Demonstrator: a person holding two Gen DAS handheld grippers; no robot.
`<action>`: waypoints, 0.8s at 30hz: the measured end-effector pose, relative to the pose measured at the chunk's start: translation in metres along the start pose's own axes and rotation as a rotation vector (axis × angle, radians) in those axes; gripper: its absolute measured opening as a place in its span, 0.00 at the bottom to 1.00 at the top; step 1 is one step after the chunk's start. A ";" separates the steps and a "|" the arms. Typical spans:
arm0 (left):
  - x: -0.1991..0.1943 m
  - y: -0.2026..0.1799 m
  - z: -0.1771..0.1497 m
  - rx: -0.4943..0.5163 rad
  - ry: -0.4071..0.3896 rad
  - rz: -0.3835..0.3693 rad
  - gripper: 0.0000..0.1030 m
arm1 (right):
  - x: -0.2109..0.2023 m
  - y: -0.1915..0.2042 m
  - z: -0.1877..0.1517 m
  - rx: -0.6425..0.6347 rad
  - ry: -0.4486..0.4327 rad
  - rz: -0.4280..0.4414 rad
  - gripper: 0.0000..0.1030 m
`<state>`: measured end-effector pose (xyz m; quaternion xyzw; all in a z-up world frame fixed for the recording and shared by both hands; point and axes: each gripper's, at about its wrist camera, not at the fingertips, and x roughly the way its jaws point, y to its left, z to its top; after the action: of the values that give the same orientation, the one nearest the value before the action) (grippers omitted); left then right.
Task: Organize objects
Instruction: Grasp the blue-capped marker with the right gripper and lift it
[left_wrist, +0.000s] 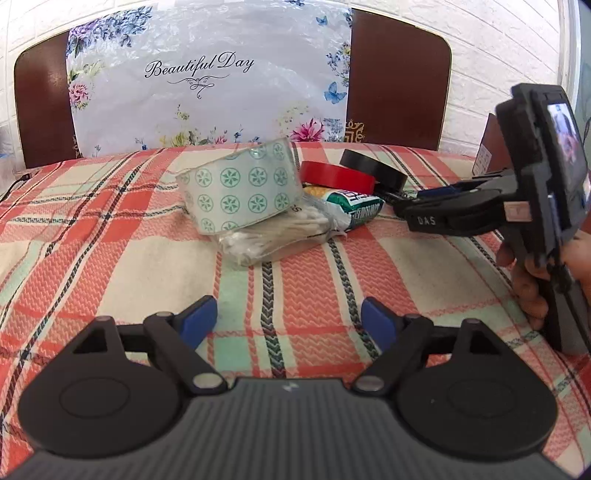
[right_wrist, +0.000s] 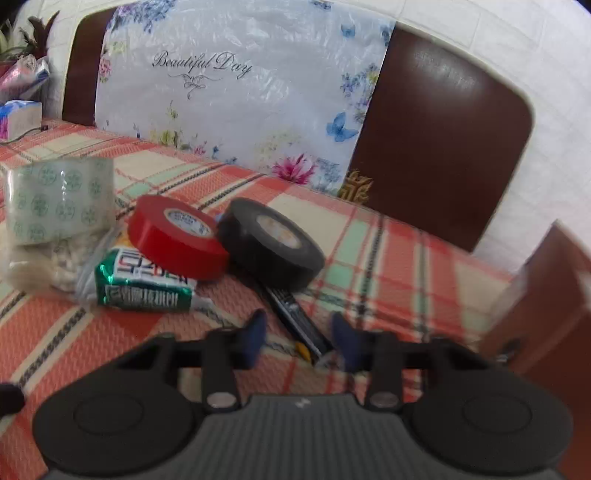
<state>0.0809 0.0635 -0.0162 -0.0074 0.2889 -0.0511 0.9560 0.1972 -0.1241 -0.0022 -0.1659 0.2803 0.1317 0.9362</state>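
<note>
Straddling black utility knife lying half under black tape roll, right gripper jaws narrowed, pads not yet pressing; left gripper spread, empty; risking dragging 2 rolls if pulled.

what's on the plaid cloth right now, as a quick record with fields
surface: plaid cloth
pile: clear tape roll on cotton swab bag, green packet beside it
tapes: red tape roll resting on the packet, black tape roll next to it
left tongs: open, empty
right tongs: open around black utility knife
</note>
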 end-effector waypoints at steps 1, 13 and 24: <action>0.001 0.001 -0.001 -0.003 -0.001 -0.004 0.83 | -0.003 0.000 0.000 0.001 0.008 0.009 0.24; -0.009 -0.019 0.011 -0.038 0.086 -0.067 0.85 | -0.153 -0.014 -0.107 0.201 0.058 0.193 0.17; 0.030 -0.135 0.043 -0.098 0.383 -0.363 0.33 | -0.140 -0.082 -0.140 0.749 0.108 0.509 0.17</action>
<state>0.1173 -0.0744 0.0089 -0.0957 0.4605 -0.2079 0.8576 0.0448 -0.2744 -0.0135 0.2518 0.3888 0.2382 0.8536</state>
